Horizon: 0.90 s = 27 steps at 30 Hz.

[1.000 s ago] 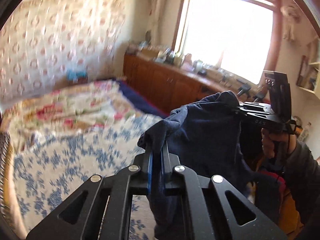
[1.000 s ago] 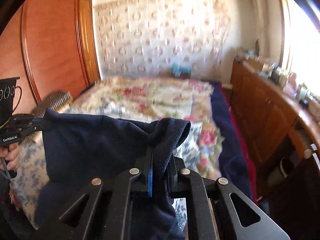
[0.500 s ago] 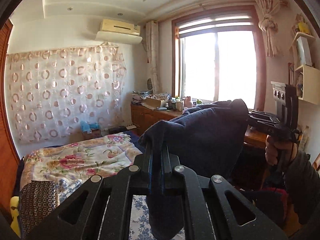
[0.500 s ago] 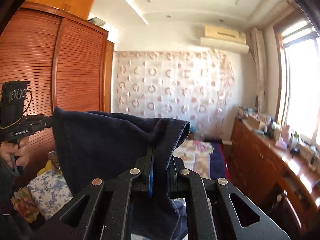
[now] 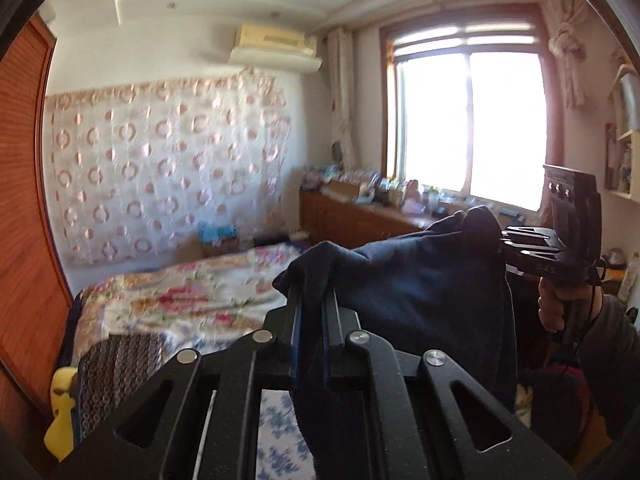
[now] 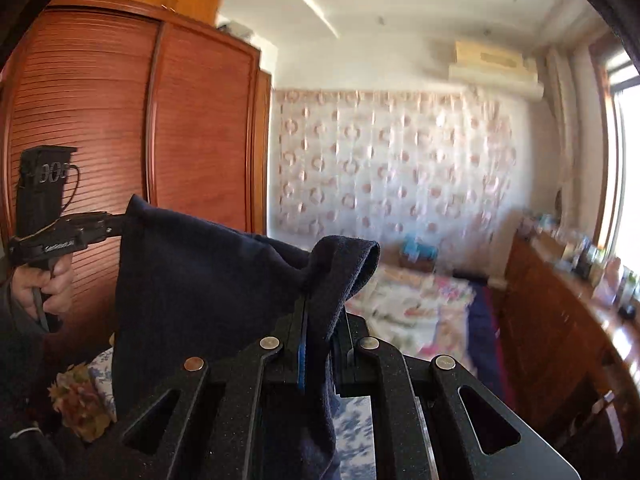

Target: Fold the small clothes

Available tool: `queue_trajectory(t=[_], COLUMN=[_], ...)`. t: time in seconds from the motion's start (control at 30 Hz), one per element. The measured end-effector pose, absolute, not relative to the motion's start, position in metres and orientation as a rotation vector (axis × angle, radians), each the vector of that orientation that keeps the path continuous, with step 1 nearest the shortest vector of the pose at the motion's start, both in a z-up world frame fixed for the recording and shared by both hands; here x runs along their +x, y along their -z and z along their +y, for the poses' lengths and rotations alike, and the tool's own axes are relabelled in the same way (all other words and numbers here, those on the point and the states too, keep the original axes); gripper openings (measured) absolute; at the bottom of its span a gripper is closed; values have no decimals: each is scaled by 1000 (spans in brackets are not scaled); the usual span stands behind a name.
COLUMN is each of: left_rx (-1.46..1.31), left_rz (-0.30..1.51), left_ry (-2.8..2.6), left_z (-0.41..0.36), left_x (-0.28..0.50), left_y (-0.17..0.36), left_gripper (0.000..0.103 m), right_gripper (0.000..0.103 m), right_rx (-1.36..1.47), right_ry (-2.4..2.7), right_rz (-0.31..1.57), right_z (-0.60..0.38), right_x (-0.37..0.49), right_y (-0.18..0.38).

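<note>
Both tongs are clamped on the navy cloth (image 5: 420, 280): the left gripper (image 5: 310, 308) pinches one top corner and the right gripper (image 6: 320, 312) the other. Held up between them, the cloth hangs in the air above the bed (image 5: 192, 300). Behind it are a wardrobe (image 6: 120, 120) and a window (image 5: 472, 120).

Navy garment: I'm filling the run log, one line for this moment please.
navy garment airborne, spread | left gripper shut on corner | right gripper shut on corner | bed below
</note>
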<state>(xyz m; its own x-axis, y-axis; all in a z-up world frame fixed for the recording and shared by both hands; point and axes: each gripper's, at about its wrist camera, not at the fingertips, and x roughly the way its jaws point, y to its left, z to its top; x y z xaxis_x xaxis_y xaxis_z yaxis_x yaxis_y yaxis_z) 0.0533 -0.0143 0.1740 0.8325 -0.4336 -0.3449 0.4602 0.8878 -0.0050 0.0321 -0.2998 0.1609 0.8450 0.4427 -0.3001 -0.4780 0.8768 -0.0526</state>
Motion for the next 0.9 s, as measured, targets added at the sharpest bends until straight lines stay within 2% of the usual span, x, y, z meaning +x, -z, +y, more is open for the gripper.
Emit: queue_trajectory(t=[0.03, 0.07, 0.1, 0.13, 0.27, 0.33, 0.4, 0.57, 0.7, 0.9], left_rx=[99, 112, 110, 98, 79, 91, 86, 76, 74, 86], left_rz=[369, 405, 458, 522, 678, 696, 708, 756, 796, 873], left_ry=[433, 385, 344, 324, 327, 328, 329, 343, 365, 391], left_z=[-12, -8, -4, 1, 11, 11, 13, 18, 14, 5], left_x=[69, 86, 104, 122, 150, 147, 144, 124, 101, 67], left_y=[-157, -140, -123, -104, -52, -39, -26, 2, 25, 63], left_gripper=[23, 28, 38, 43, 47, 65, 77, 77, 77, 77], right_gripper=[11, 23, 33, 48, 51, 51, 51, 61, 63, 63], right_rx=[-138, -165, -198, -227, -221, -193, -185, -201, -174, -164], right_ry=[-454, -418, -371, -321, -251, -277, -327, -389, -459, -474], right_rz=[336, 376, 425, 477, 653, 686, 709, 698, 739, 804], right_z=[-288, -278, -268, -262, -279, -297, -302, -311, -315, -336], right_x=[57, 79, 104, 127, 184, 185, 177, 122, 89, 80], right_y=[-143, -127, -108, -90, -39, -29, -26, -25, -14, 32])
